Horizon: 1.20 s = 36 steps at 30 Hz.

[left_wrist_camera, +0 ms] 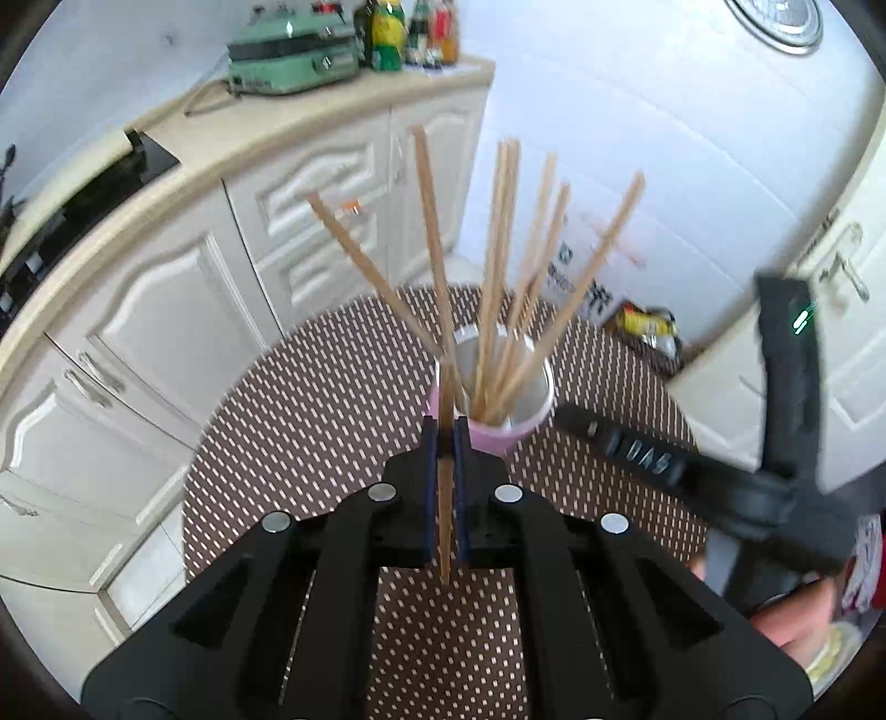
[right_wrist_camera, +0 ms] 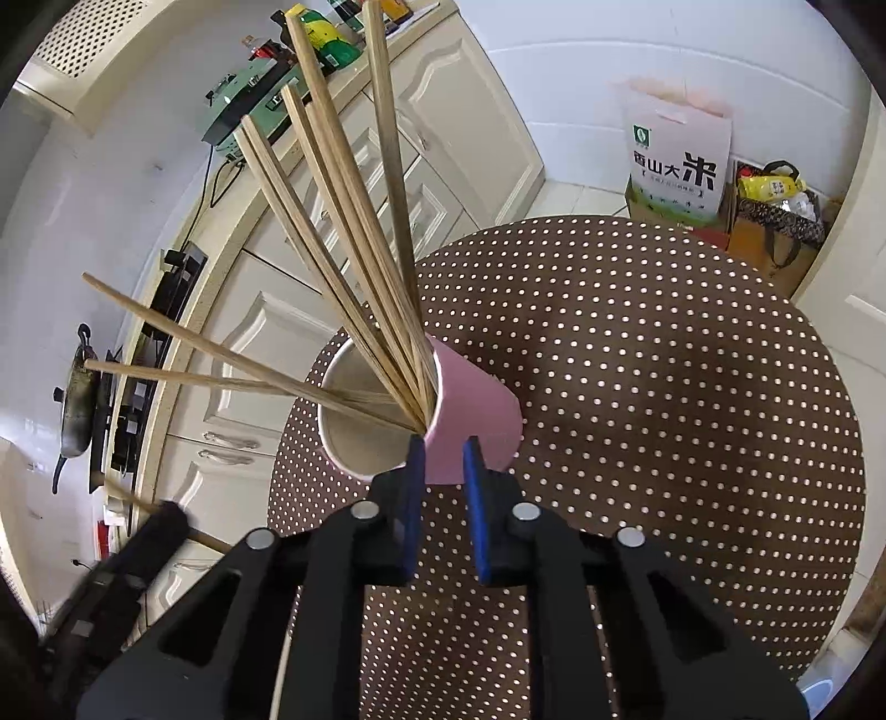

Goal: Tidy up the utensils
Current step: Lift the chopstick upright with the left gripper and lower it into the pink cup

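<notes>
A pink paper cup stands on the round table with its brown dotted cloth. Several wooden chopsticks fan out of the cup. My left gripper is shut on one more chopstick, held upright just in front of the cup, its lower tip above the cloth. In the right wrist view the left gripper shows at the lower left with that stick through it. My right gripper sits just before the cup's side, its blue pads a narrow gap apart with nothing between them.
Cream cabinets and a counter curve along the left, carrying a green appliance and bottles. A stove with a pan lies further along. A rice bag and other bags stand on the floor beyond the table.
</notes>
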### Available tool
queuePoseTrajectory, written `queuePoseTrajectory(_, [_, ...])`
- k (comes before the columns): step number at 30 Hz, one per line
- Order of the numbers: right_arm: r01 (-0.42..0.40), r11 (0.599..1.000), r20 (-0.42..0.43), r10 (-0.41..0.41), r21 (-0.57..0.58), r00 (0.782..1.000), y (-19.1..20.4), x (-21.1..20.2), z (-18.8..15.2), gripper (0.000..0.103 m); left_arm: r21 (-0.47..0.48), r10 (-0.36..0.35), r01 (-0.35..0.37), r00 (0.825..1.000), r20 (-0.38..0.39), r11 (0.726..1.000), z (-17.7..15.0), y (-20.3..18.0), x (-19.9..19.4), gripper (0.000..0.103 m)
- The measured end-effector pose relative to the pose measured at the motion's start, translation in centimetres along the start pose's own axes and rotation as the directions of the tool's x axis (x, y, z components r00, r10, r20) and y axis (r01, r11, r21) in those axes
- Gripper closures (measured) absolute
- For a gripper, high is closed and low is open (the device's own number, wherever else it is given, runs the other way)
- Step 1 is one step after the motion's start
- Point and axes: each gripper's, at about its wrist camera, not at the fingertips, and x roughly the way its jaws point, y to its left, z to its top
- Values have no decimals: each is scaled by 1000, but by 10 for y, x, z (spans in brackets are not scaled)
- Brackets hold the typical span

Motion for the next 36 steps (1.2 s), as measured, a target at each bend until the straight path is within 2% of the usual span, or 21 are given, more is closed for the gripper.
queuePoseTrajectory(7, [15, 1000, -16, -15, 7, 1000, 5, 8, 4, 99, 22, -6, 4, 997, 75, 1000, 24, 4, -18, 98])
queuePoseTrajectory(19, [53, 999, -30, -53, 4, 998, 11, 11, 6, 99, 92, -24, 8, 984, 178, 996, 52, -7, -68, 98])
queuePoseTrajectory(25, [58, 998, -36, -57, 11, 998, 11, 11, 6, 99, 100, -72, 52, 975, 210, 994, 69, -11, -97, 98])
queuePoseTrajectory(27, [59, 998, -35, -58, 12, 998, 11, 11, 6, 99, 104, -67, 44, 971, 228, 994, 73, -12, -104, 98])
queuePoseTrajectory(31, [58, 998, -37, -57, 23, 998, 10, 11, 6, 99, 109, -68, 43, 970, 235, 993, 80, -17, -106, 98])
queuePoseTrajectory(36, [60, 998, -37, -59, 22, 998, 10, 11, 6, 99, 104, -67, 47, 977, 203, 993, 80, -25, -82, 98])
